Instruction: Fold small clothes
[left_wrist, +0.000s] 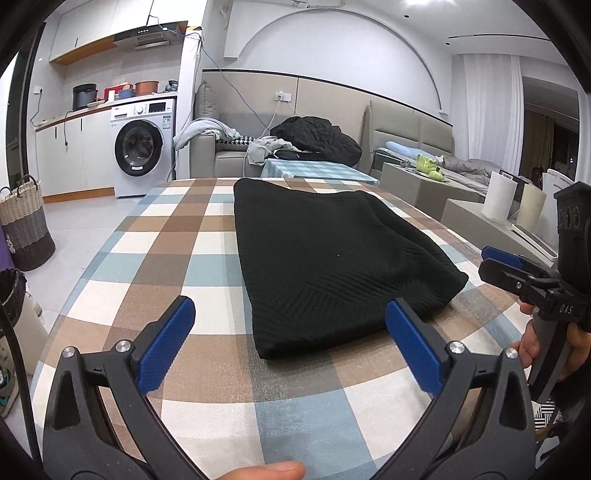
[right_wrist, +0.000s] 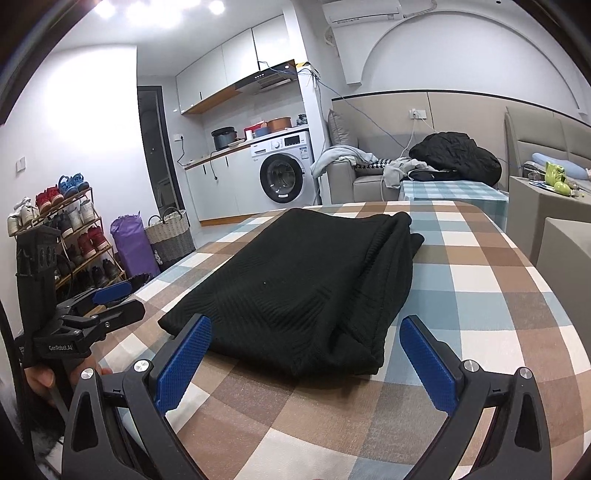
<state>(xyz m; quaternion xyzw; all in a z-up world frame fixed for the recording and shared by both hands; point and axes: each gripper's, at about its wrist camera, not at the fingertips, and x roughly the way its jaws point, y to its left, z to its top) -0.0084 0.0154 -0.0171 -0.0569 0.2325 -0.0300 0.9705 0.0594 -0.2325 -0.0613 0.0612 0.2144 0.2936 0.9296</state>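
One black knitted garment (left_wrist: 332, 258) on the checked tablecloth (left_wrist: 177, 236), folded into a thick oblong, and that's the only piece of clothing on this table. Two grippers, one in each of my hands. My left gripper (left_wrist: 290, 341) hangs just short of the garment's near edge, its two blue pads spread wide with nothing between them; the near left corner of the fold sits right in the gap ahead of the pads, not touched. My right gripper (right_wrist: 304, 354) is the same story: both blue pads wide apart, empty, with the garment's near end lying just ahead and between them, the left pad overlapping the cloth's edge in the view, though I can't tell whether it touches. From the right wrist view the layered folds show along the garment's right side. Each camera catches the other gripper off to the side, clear of the cloth. Beyond the table: one washing machine (right_wrist: 282, 173), one woven basket (right_wrist: 170, 236), one shoe rack (right_wrist: 70, 236), and one dark heap (right_wrist: 456, 157) on the sofa.
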